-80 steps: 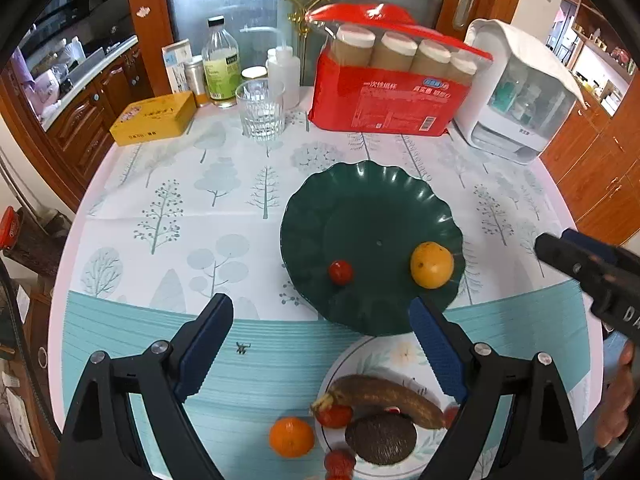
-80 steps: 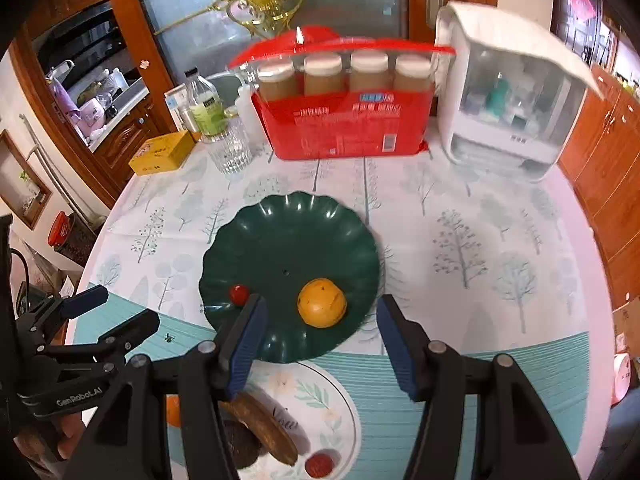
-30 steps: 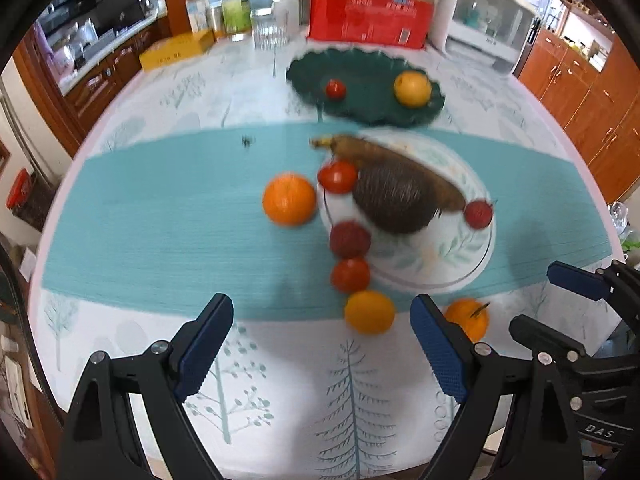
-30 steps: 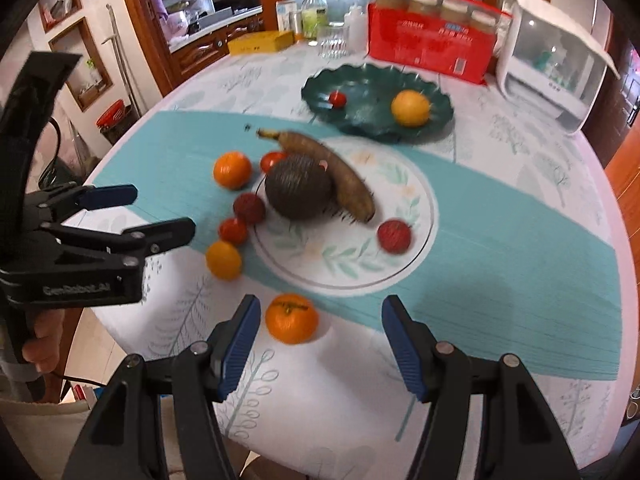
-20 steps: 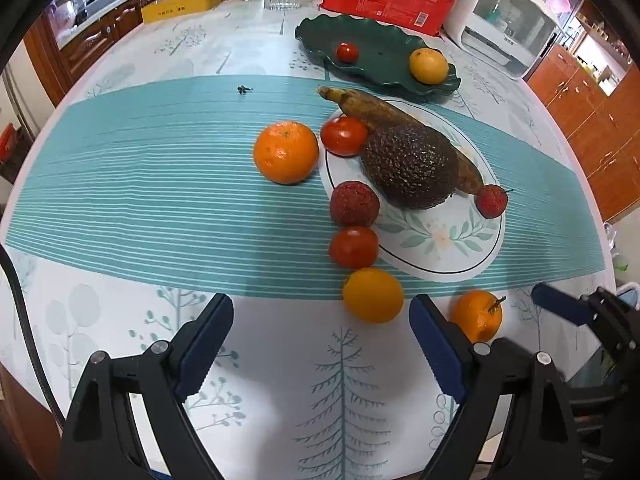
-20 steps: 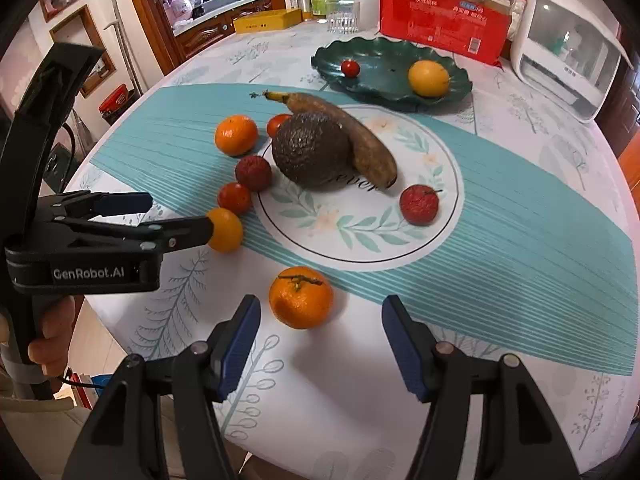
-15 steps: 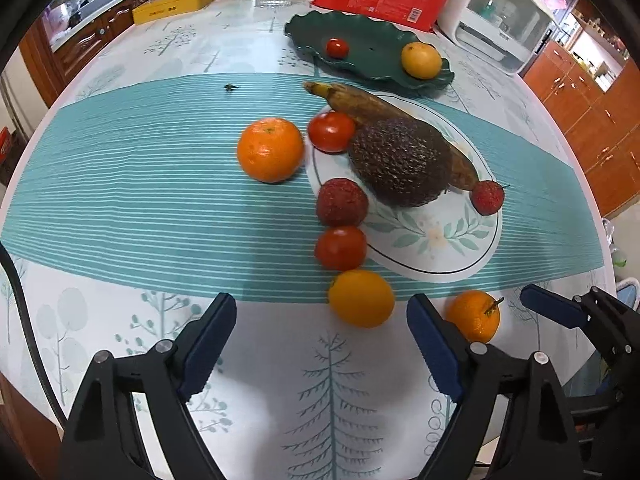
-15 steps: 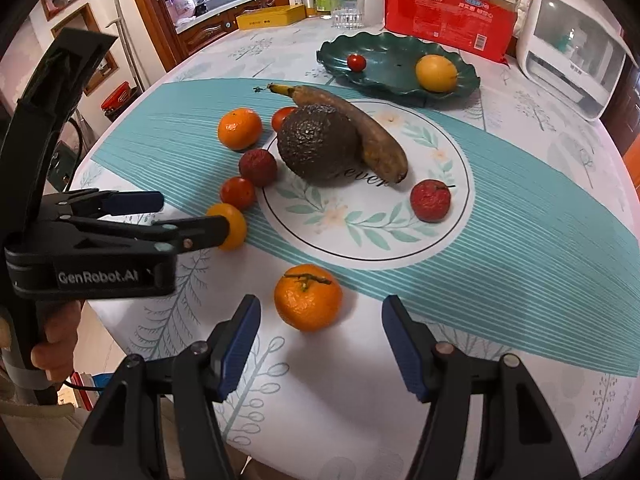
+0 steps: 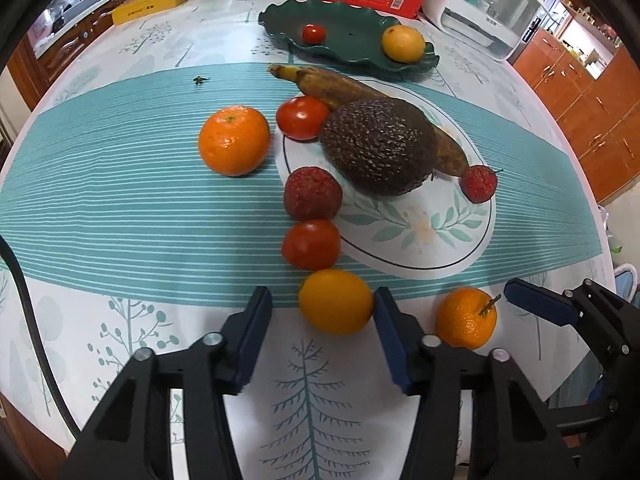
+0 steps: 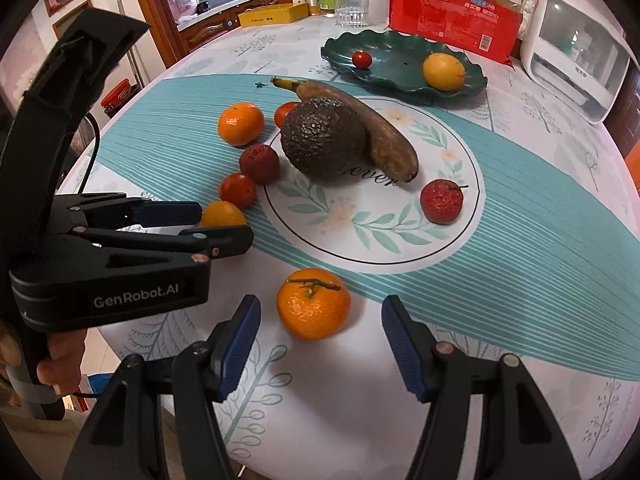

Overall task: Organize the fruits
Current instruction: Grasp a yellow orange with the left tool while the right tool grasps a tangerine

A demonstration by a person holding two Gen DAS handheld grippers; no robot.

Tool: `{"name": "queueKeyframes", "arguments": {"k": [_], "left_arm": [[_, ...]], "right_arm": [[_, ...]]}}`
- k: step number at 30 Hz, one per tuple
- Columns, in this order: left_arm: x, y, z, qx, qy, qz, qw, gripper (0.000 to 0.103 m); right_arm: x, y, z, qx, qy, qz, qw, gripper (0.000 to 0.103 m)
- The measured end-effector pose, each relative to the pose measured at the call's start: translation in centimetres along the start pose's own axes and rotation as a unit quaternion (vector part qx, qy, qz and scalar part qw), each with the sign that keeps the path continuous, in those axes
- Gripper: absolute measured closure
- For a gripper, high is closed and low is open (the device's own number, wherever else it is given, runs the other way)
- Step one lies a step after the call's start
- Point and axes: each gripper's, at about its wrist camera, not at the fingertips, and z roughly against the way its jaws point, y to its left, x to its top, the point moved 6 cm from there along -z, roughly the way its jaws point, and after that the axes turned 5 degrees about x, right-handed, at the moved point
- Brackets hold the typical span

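Observation:
My left gripper is open, its fingers either side of a yellow-orange fruit on the tablecloth; the right finger touches or nearly touches it. My right gripper is open just before a stemmed tangerine. A white plate holds an avocado, a banana and a lychee. Beside it lie a tangerine, two tomatoes and another lychee. A green plate holds a small tomato and a yellow fruit.
At the table's back stand a red box of cups, a white appliance, a glass, bottles and a yellow box. The table's front edge is just under both grippers. Wooden cabinets stand at left and right.
Both grippers drew back from the green plate to the table's near edge and dropped low. The left gripper's fingers have narrowed around the yellow-orange fruit. The right gripper has neared the stemmed tangerine.

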Motion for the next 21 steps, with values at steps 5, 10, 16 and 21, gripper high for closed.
{"name": "queueKeyframes", "arguments": {"k": [5,10,16,21], "left_arm": [[0.3,-0.4,-0.3,-0.007,0.0,-0.004,1.0,0.067],[0.3,-0.5,-0.4,-0.011,0.001,-0.003,0.9999,0.068],[0.3,-0.1,0.1,-0.009,0.0,-0.008,0.9999,0.068],[0.5,0.3,1.5,0.005,-0.014,-0.02,0.9997,0.068]], "right_arm": [[-0.2,0.0,-0.5,-0.001,0.008,0.002,1.0,0.048],[-0.3,0.3,-0.7,0.008,0.014,0.006,1.0,0.062],[-0.1,0.3,-0.5,0.006,0.012,0.007,1.0,0.064],[0.5,-0.1,0.5,0.009,0.002,0.003,1.0,0.064]]}}
